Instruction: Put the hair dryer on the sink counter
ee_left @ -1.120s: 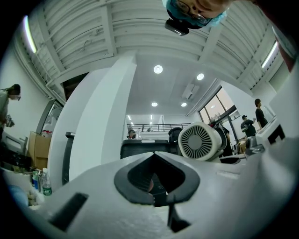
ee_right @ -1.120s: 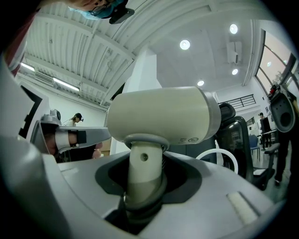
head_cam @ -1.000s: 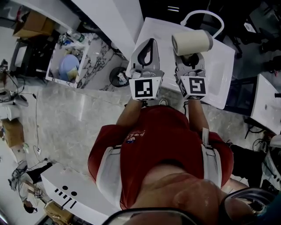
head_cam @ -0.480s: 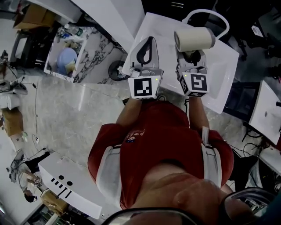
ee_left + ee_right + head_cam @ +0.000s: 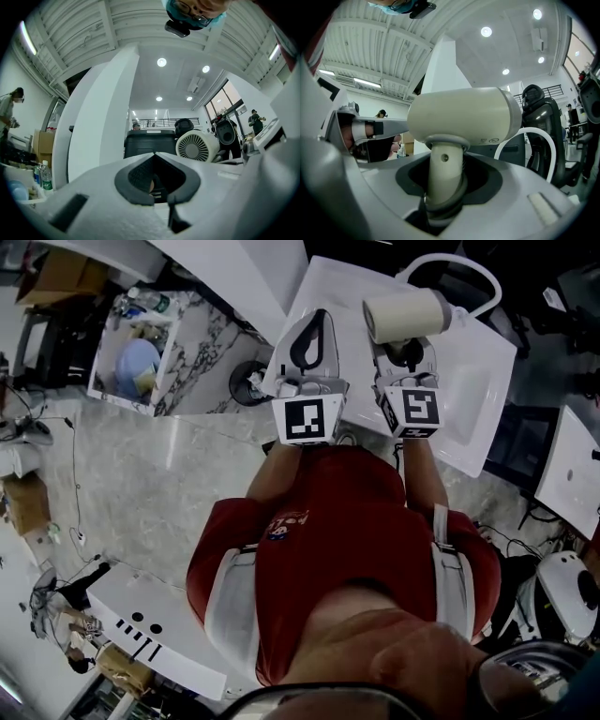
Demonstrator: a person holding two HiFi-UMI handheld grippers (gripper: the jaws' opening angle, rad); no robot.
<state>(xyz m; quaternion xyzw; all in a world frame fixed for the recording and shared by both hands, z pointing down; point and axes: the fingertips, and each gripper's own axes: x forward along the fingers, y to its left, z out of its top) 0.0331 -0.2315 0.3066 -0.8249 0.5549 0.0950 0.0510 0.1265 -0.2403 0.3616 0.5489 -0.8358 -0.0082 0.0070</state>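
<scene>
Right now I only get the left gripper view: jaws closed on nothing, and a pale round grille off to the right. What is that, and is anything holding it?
Observer: It's the hair dryer. The right gripper has its jaws shut on the handle, with the barrel crosswise above them.
Reviewer: Is it down on the sink counter?
Observer: The head view shows it over the white sink counter and gripped. I cannot tell whether it touches.
Reviewer: Anything close by there?
Observer: What looks like a white arched faucet rises just beyond the dryer.
</scene>
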